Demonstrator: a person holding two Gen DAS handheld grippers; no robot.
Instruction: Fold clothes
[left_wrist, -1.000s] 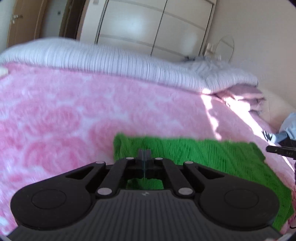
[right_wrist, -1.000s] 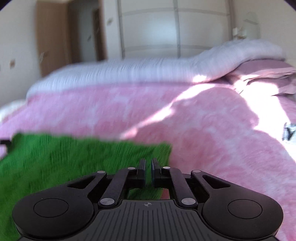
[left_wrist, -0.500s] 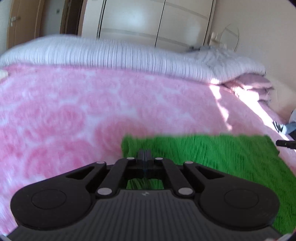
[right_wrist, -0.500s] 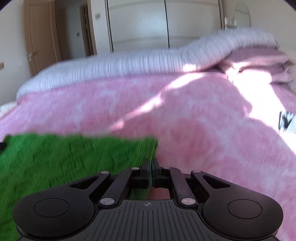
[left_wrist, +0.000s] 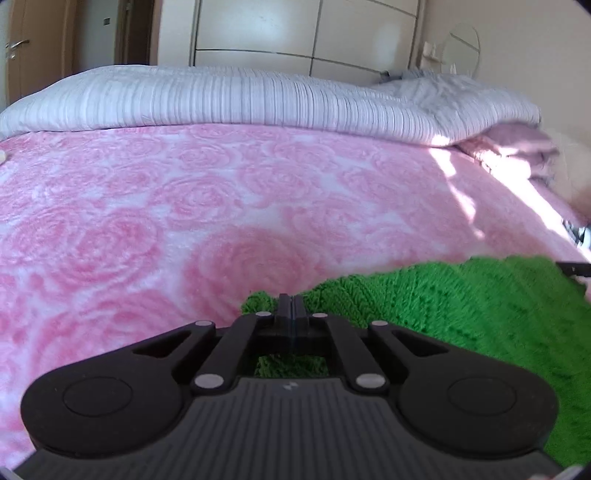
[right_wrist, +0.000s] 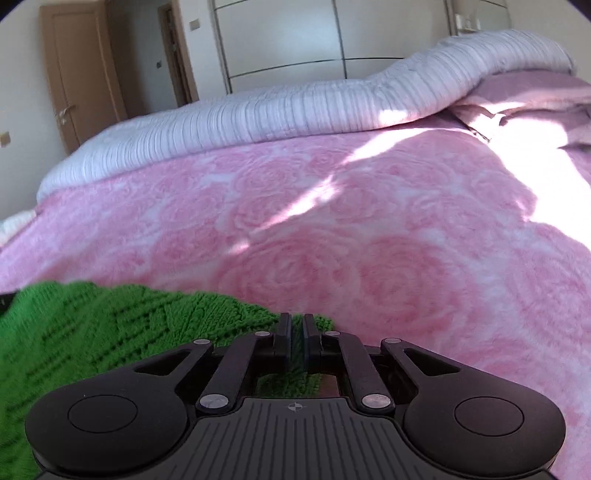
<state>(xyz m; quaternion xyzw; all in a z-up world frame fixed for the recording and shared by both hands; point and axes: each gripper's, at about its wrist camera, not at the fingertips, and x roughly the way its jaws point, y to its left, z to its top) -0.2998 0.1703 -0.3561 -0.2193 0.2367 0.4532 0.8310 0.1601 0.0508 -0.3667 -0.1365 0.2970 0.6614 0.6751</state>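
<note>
Left tool (left_wrist: 291, 308), right tool (right_wrist: 295, 326) — each clamped on nubby green knit (left_wrist: 461, 306) — over fleecy pink rose-patterned blanket (left_wrist: 184, 206).

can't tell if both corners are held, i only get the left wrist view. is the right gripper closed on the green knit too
Observer: Yes. The right gripper is shut on the green knit, with fabric showing between its fingers.
Operator: where does the knit run from there
Observer: It stretches off to that gripper's left, toward your side. To its right there is only the pink blanket.
Operator: anything ahead of it
Observer: A patch of sunlight falls across the blanket, and the white ribbed duvet lies along the far side of the bed.
</note>
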